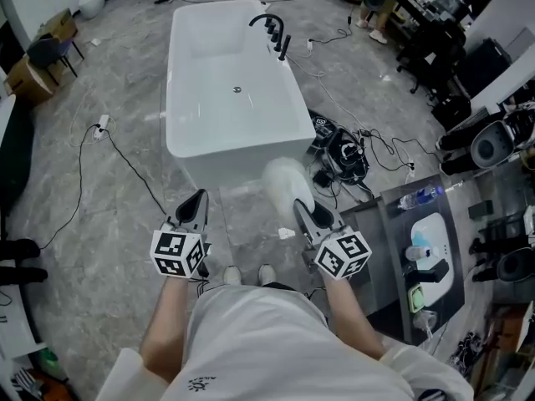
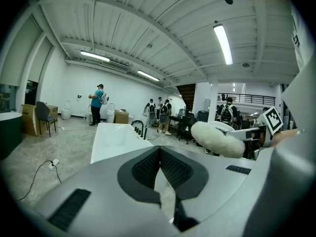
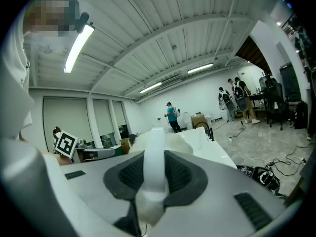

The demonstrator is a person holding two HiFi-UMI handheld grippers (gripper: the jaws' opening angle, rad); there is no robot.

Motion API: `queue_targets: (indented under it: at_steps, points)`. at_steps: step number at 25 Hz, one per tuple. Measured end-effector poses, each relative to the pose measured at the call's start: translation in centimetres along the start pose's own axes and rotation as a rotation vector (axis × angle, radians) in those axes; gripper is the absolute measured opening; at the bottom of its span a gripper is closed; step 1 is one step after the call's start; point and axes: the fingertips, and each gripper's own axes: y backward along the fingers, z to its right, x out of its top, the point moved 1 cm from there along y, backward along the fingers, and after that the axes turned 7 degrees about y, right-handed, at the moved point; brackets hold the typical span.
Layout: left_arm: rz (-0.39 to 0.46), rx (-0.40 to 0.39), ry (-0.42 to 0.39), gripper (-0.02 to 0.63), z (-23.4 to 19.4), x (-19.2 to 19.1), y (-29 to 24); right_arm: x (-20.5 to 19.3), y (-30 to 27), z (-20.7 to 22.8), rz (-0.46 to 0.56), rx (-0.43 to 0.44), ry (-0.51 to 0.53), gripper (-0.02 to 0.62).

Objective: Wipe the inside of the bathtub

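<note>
My left hand-held gripper [image 1: 199, 203] is clenched on nothing, its pads pressed together, held over the grey floor [image 1: 109, 232]. Ahead of both grippers stands the white bathtub [image 1: 180, 98], with a black faucet [image 1: 272, 30] on its right rim. My right hand-held gripper [image 1: 303, 211] is grasping the white handle of a fluffy duster [image 1: 284, 180], whose head shows against the tub's near end in the head view.

The grey marbled floor [image 1: 109, 224] carries the white bathtub [image 1: 234, 98]. Black cables [image 1: 361, 147] tangle at the tub's right, and a power strip [image 1: 101, 127] lies at its left.
</note>
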Motion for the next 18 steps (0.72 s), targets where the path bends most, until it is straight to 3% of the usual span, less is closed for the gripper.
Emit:
queue_targets:
  at_steps: [18]
  points:
    - [-0.011,-0.06,0.001,0.012,-2.4,-1.2,0.4,-0.7,-0.6,-1.2,-0.002,-0.092,-0.028,0.101]
